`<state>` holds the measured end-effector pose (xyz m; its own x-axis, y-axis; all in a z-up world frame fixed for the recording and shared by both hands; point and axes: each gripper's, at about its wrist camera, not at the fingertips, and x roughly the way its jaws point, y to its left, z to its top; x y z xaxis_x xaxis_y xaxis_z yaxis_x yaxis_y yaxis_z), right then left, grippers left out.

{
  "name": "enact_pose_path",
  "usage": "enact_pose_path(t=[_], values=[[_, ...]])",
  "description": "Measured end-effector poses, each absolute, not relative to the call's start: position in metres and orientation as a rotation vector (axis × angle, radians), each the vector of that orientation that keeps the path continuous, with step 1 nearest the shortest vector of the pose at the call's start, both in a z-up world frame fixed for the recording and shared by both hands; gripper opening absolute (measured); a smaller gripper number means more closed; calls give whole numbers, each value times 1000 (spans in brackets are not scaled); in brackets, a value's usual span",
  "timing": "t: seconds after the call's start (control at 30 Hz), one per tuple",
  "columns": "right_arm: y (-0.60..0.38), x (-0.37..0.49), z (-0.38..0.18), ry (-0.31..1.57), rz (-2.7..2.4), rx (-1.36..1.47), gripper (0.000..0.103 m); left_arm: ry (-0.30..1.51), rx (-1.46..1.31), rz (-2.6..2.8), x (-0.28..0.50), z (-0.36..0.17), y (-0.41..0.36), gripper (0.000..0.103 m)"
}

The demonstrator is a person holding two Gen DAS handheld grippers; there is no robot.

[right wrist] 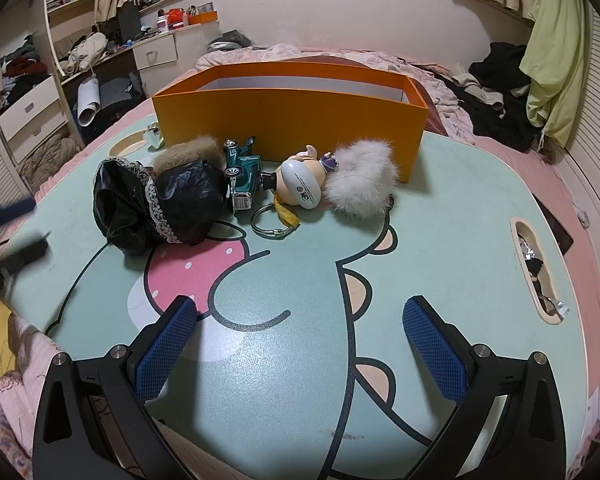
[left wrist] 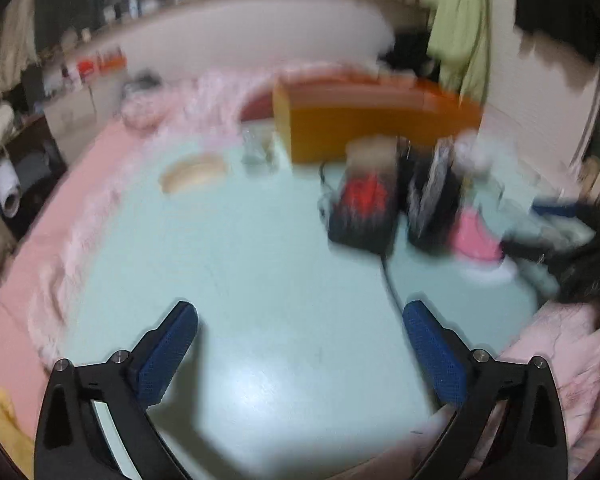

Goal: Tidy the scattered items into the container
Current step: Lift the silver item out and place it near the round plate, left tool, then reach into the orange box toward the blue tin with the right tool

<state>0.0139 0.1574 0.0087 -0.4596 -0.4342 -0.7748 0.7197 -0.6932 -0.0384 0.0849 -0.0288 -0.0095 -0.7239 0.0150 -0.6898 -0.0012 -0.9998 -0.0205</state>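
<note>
A big orange cardboard box (right wrist: 288, 120) with an open top stands at the far side of a mint-green table top with a cartoon picture on it (right wrist: 460, 248). This box is the place where the things should go, and from here it looks like nothing is in it yet, though its floor is hidden.

The scattered things lie in a little row just in front of the box. There is a shiny black bag with a lace edge (right wrist: 156, 204), a small green toy truck (right wrist: 242, 178), a round white and cream toy figure (right wrist: 300, 184) with a metal key ring (right wrist: 271, 220) beside it, and a fluffy white fur ball (right wrist: 360, 182) that touches the box wall. A brown fuzzy thing (right wrist: 190, 152) peeks out behind the bag.

The right gripper (right wrist: 300, 344) hangs over the near part of the table. Its blue pads stand wide apart and hold nothing. It is well apart from the toys.

The left gripper (left wrist: 300, 352) is also wide open and empty. Its picture is very blurry, so the toys there are only smudges. Open jaws make sense, because each tool is ready to take a toy.
</note>
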Motion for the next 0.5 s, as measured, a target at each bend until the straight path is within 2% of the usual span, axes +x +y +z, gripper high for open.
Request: enact_pose_path(t=[0.4, 0.5], values=[[152, 17, 11, 530, -2124, 1022, 103, -17, -1131, 2903, 75, -17, -35, 103], [142, 16, 34, 519, -2095, 958, 95, -17, -1125, 2905, 78, -14, -35, 103]])
